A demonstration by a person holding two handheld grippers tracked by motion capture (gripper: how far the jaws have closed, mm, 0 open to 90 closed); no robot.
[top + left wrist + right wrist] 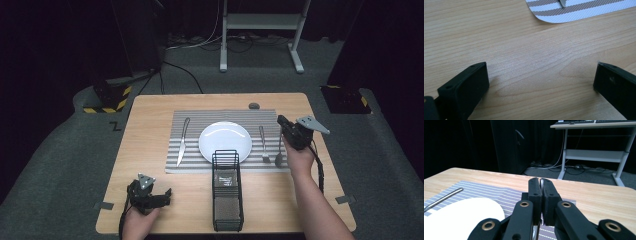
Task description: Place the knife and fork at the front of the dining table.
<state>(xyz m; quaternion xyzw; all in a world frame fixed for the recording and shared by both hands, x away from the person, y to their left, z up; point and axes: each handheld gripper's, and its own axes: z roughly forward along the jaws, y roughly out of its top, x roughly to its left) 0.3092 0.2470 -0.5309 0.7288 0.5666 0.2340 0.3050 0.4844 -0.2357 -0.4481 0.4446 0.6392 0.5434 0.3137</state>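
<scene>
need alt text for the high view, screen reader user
A wooden table holds a striped placemat with a white plate at its centre, a knife to the left, and a fork and spoon to the right. A black wire rack stands in front. The right tool grips the spoon's handle; the left tool hovers open at the near left.

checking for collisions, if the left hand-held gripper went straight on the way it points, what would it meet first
Most likely the bare wooden table: the left hand-held gripper looks down at it, jaws wide apart. The striped placemat lies farther ahead.
</scene>
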